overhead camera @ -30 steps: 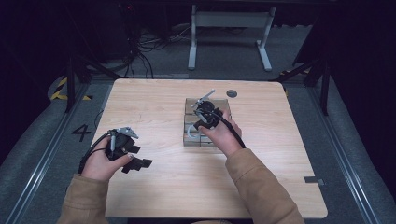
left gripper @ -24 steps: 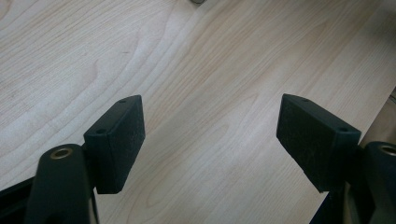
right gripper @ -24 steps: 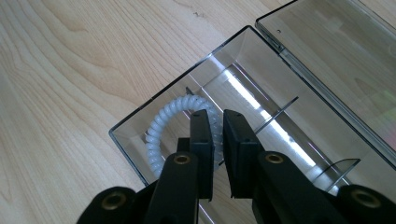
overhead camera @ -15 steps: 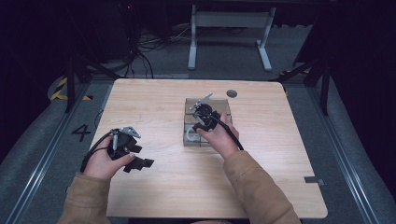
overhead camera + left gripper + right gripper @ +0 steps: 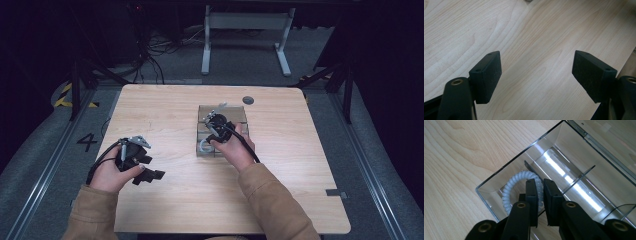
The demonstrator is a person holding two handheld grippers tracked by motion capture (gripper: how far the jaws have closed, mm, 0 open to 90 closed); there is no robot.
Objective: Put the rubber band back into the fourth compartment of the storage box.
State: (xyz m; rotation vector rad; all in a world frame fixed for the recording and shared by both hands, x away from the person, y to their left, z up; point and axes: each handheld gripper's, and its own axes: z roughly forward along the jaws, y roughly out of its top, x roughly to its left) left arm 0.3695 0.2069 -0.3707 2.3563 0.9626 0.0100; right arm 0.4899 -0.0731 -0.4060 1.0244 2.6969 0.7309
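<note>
Right gripper view looks down on the right gripper (image 5: 539, 195), its two black jaws drawn nearly together inside a corner compartment of the clear plastic divided organiser box (image 5: 486, 192); the pale white spiral coil ring (image 5: 510, 188) lies in that compartment, curling around and behind the left jaw, and whether a strand is pinched I cannot tell. High view places that box (image 5: 205, 112) mid-table on the light wooden table (image 5: 160, 115), while the left gripper (image 5: 536, 72) rests well apart at the near left, jaws wide and holding nothing.
</note>
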